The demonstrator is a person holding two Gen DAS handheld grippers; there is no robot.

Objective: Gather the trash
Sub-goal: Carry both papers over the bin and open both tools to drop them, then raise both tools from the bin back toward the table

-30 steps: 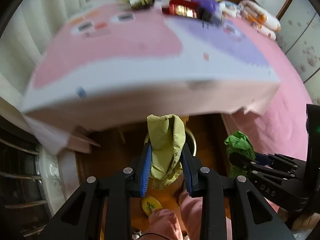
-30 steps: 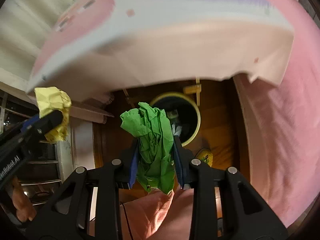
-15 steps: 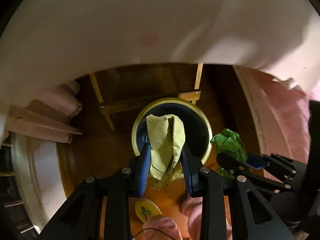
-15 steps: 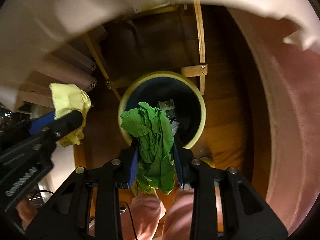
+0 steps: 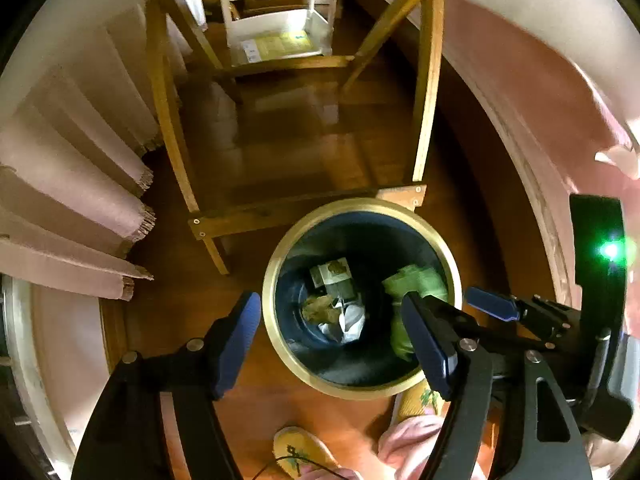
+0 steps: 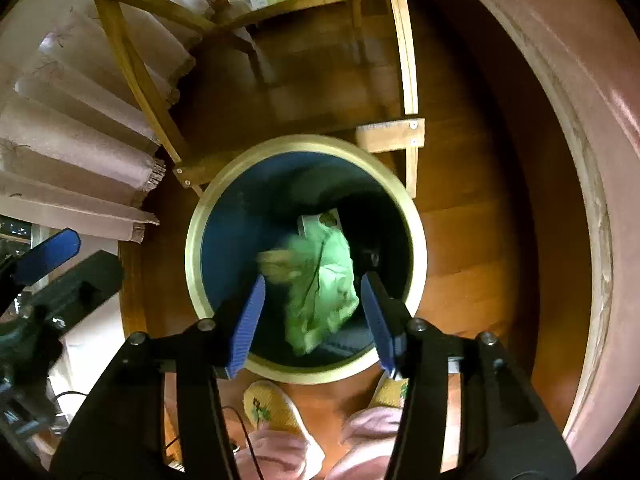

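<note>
The green paper wad [image 6: 320,284] is lying lengthwise between the spread fingers of the right gripper [image 6: 312,312], its long axis running from the near rim of the bin [image 6: 192,248] toward the middle, narrower end pointing back toward the person. It is looking crumpled and blurred, pale green with a dark crease down it, and neither finger is touching it (whether it is resting on anything I cannot tell). The left gripper [image 5: 332,344] is hanging over the same round, yellow-rimmed, dark-walled bin with its jaws wide apart and gripping nothing. Down in the bin, a printed carton [image 5: 332,274], white scraps and a yellowish crumple [image 5: 320,306] are lying. Yellow slippers [image 6: 272,406] are standing on the wooden floor [image 6: 472,240] beside the bin.
</note>
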